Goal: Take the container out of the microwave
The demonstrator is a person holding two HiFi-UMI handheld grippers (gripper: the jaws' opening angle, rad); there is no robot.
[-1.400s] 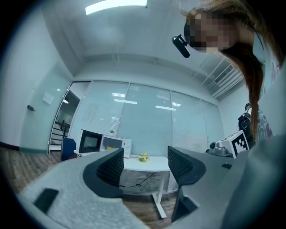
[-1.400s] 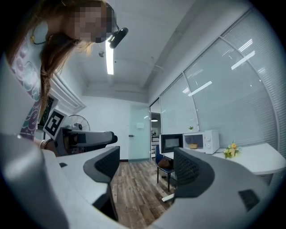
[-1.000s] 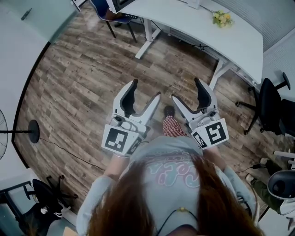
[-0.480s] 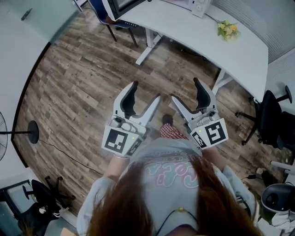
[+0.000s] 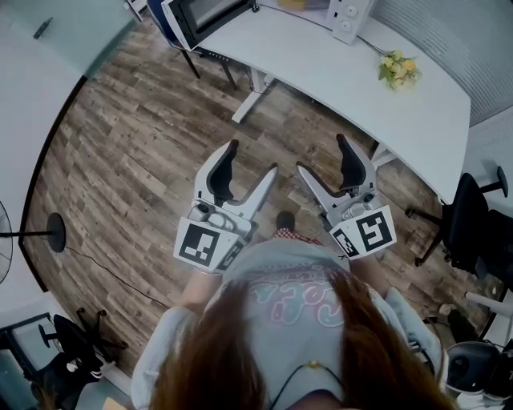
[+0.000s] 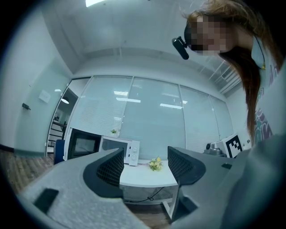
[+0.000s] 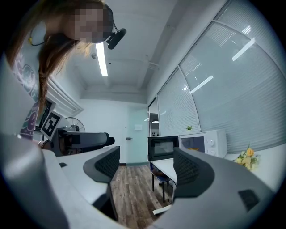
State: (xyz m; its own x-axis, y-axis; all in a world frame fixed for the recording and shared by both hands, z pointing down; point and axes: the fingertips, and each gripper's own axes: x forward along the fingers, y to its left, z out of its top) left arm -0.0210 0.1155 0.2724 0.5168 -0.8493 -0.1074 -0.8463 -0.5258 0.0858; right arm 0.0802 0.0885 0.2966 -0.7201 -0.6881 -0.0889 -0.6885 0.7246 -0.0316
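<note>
The white microwave (image 5: 349,18) stands on the far end of a white desk (image 5: 337,80), its dark door (image 5: 204,14) swung open. Something yellow, the container (image 5: 293,4), shows in the cavity at the picture's top edge; a yellow bit (image 7: 194,149) also shows behind the microwave's window in the right gripper view. My left gripper (image 5: 252,158) and right gripper (image 5: 321,154) are held side by side at waist height over the wood floor, well short of the desk. Both are open with nothing between their jaws. The left gripper view shows the microwave (image 6: 117,150) far off.
A small bunch of yellow flowers (image 5: 398,68) lies on the desk right of the microwave. A blue chair (image 5: 164,12) stands by the open door. Black office chairs (image 5: 469,224) crowd the right side. A fan stand (image 5: 54,228) and its cable are on the floor at left.
The desk has slid down into the picture and the microwave with its open door has come into view at the top. Both grippers keep the same open pose.
</note>
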